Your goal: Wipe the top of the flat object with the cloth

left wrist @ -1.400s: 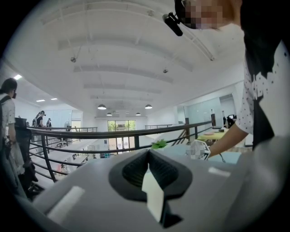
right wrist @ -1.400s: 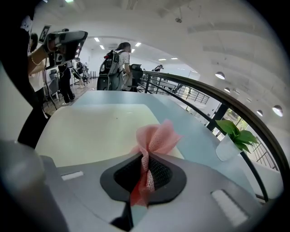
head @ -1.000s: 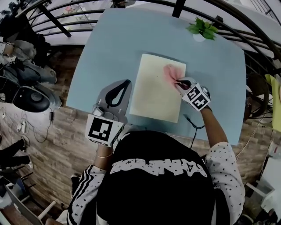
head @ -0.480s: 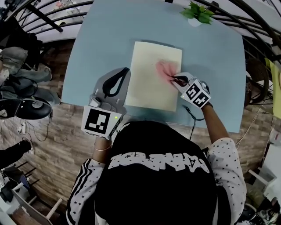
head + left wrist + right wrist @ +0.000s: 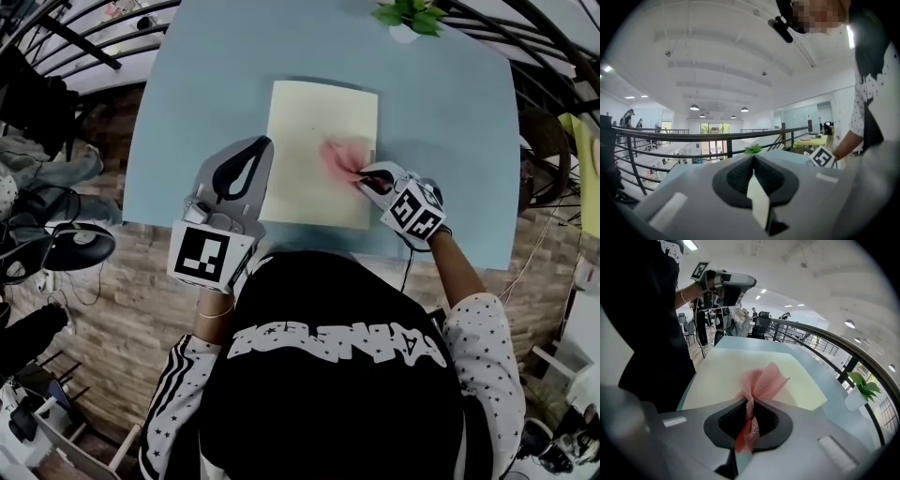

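Cloth point(image 5: 764, 380) bunched in right gripper point(image 5: 750, 402), plant point(image 5: 410, 14) cropped

Cloth point(image 5: 761, 380) between right gripper point(image 5: 749, 400) jaws: pink, open mesh weave. Flat object point(image 5: 722, 371) under the jaws: plain pale cream. Table point(image 5: 206, 84) beyond: light blue. Jaws grey; marker cube point(image 5: 415, 211) black-and-white squares.

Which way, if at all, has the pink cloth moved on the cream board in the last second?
Yes: the pink cloth, held in the right tool, slid toward the person along the cream board's right side, from its far corner to about midway.
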